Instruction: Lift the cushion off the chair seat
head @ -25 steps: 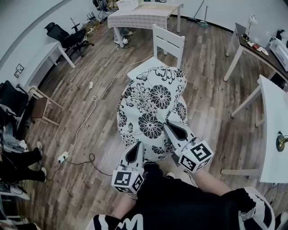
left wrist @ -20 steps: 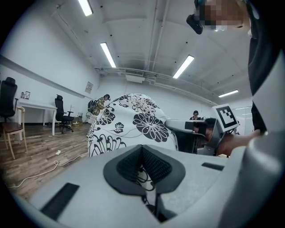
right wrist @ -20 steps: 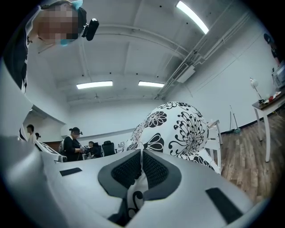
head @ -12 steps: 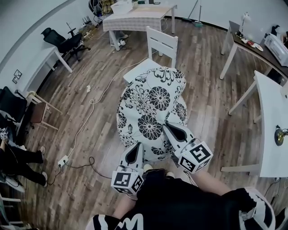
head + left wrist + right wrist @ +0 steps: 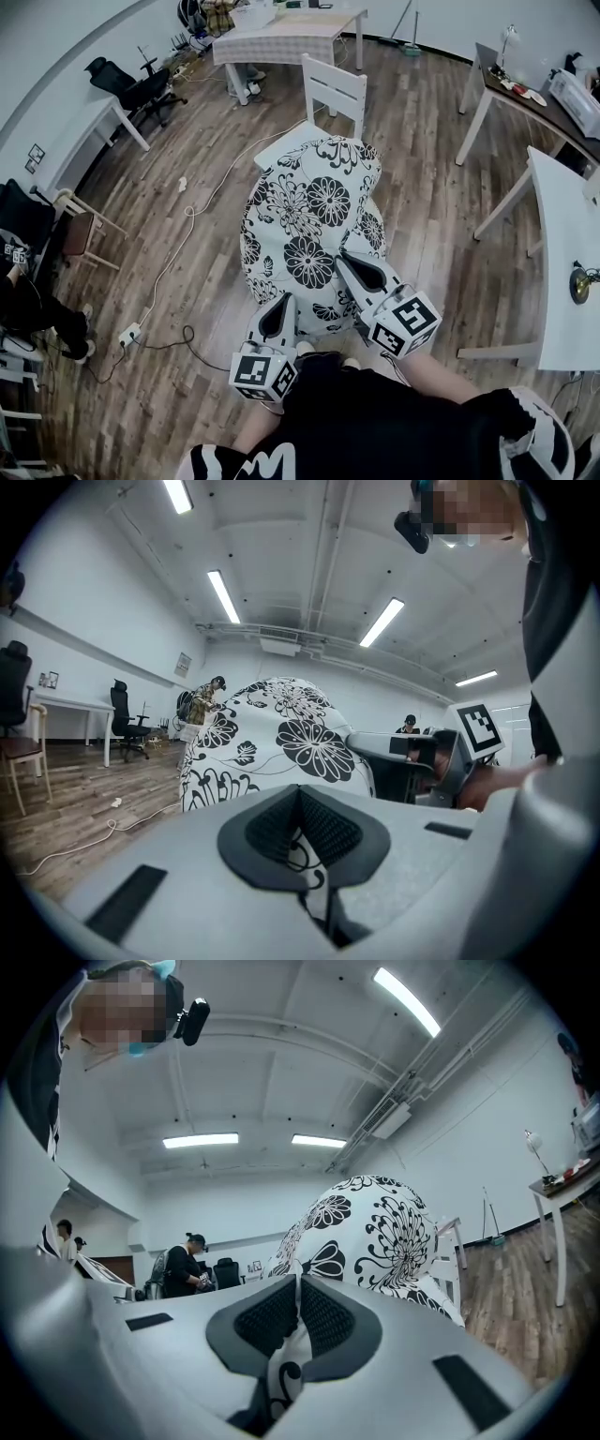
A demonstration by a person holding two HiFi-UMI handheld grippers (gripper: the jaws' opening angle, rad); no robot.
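Cushion white with black flowers; seemingly plump.

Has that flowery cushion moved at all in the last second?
No. The cushion lies against the white chair just as before, its top edge over the seat. Only the camera has shifted slightly.

The person wears a black top with bold white patches at either side of it. Ahead of that top, the left hand-held gripper and the right hand-held gripper are pale grey, with dark ribbed pads. Each carries a white cube with black square markers.
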